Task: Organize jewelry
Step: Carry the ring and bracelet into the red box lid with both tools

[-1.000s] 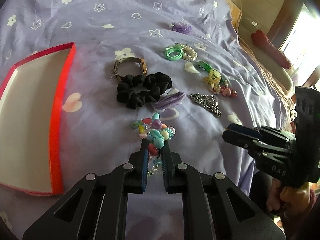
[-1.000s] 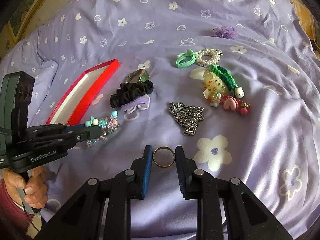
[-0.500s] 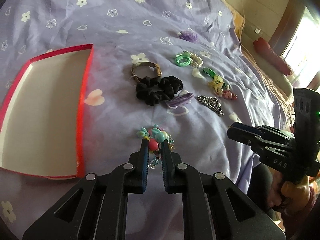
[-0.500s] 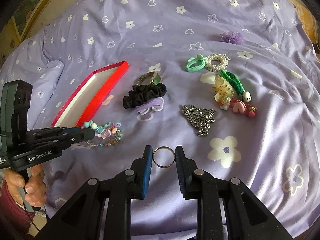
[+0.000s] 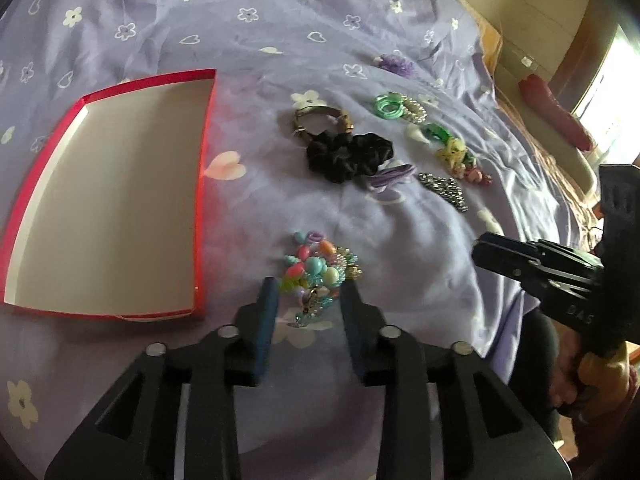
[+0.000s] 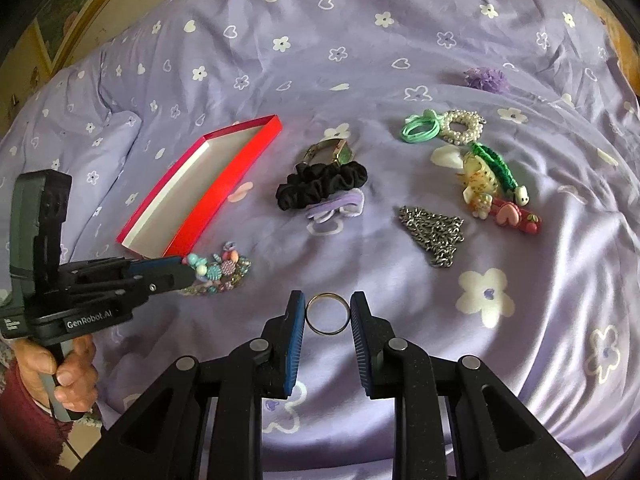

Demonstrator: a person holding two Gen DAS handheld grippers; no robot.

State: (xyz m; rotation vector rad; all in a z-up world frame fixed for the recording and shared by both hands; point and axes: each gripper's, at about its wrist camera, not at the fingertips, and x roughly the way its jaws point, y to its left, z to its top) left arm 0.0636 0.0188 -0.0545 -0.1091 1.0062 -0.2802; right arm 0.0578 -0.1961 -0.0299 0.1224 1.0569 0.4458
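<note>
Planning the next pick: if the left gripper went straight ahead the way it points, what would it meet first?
The left gripper is open with the colourful beaded bracelet right between its fingertips, so that comes first; the black scrunchie lies farther along.

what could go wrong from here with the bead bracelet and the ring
The left gripper is open and the beaded bracelet lies on the bedspread beside the red box, not in it, so it may get left out. The right gripper pinches the thin ring only by its edges; it could pop free and vanish in the folds.
</note>
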